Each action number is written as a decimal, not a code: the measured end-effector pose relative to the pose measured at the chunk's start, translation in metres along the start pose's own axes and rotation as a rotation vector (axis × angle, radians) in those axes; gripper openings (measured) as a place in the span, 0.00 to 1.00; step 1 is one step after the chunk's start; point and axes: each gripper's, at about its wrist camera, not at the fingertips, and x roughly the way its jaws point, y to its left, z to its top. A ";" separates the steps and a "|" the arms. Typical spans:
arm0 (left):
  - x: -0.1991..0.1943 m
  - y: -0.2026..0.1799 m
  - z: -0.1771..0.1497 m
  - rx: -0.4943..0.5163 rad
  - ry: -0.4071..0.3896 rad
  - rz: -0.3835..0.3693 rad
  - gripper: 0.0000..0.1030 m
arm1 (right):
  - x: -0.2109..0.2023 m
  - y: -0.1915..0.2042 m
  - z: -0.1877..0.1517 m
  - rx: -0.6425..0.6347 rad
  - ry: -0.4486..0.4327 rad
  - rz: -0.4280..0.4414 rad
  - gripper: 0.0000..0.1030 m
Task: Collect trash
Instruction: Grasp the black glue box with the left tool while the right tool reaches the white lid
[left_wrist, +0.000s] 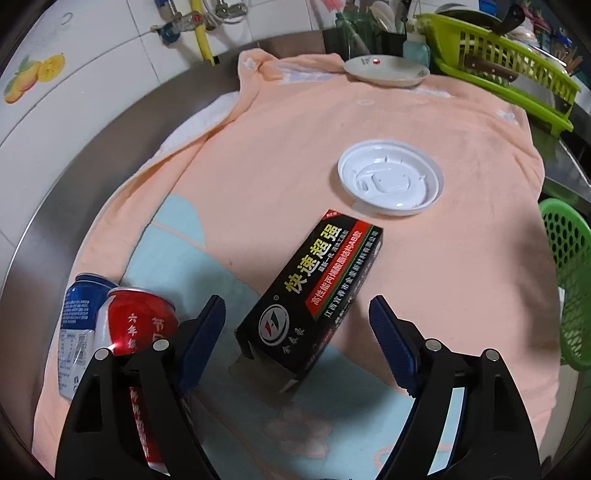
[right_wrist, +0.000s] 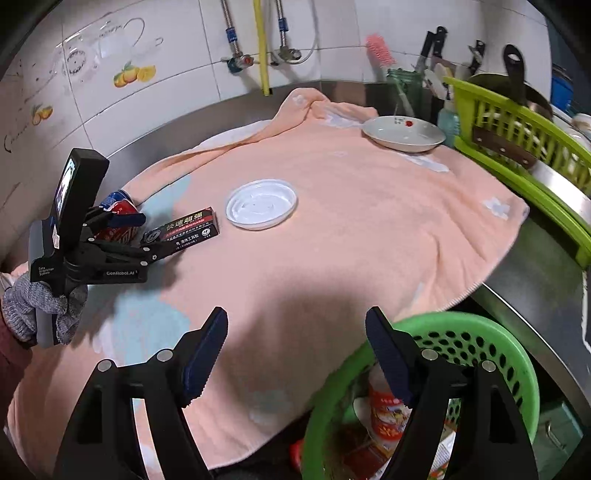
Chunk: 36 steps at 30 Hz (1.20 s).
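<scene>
A black carton (left_wrist: 314, 288) with red and yellow print lies on the peach towel (left_wrist: 295, 129). Its near end sits between the jaws of my left gripper (left_wrist: 297, 325), which is open with a gap on each side of the carton. Left of that gripper stand a red can (left_wrist: 136, 321) and a blue can (left_wrist: 83, 306). A white plastic lid (left_wrist: 390, 181) lies beyond the carton. In the right wrist view, my right gripper (right_wrist: 297, 321) is open and holds nothing, above the towel's near edge by the green basket (right_wrist: 458, 320), which holds wrappers and a bottle. The left gripper (right_wrist: 147, 236) reaches the carton (right_wrist: 188, 229) there.
A ceramic plate (right_wrist: 402, 133) rests at the towel's far side. A lime dish rack (right_wrist: 517, 140) with a knife and pan stands at the right. Tiled wall and pipes close off the back. A gloved hand (right_wrist: 33, 306) holds the left gripper.
</scene>
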 end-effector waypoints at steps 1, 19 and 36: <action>0.003 0.001 0.001 0.002 0.007 0.002 0.77 | 0.005 0.001 0.002 -0.004 0.006 0.005 0.72; 0.015 -0.005 0.003 0.043 0.029 -0.059 0.53 | 0.046 0.014 0.040 -0.095 0.008 0.035 0.73; -0.044 0.006 -0.031 -0.048 -0.053 -0.098 0.48 | 0.131 0.053 0.084 -0.223 0.076 0.038 0.89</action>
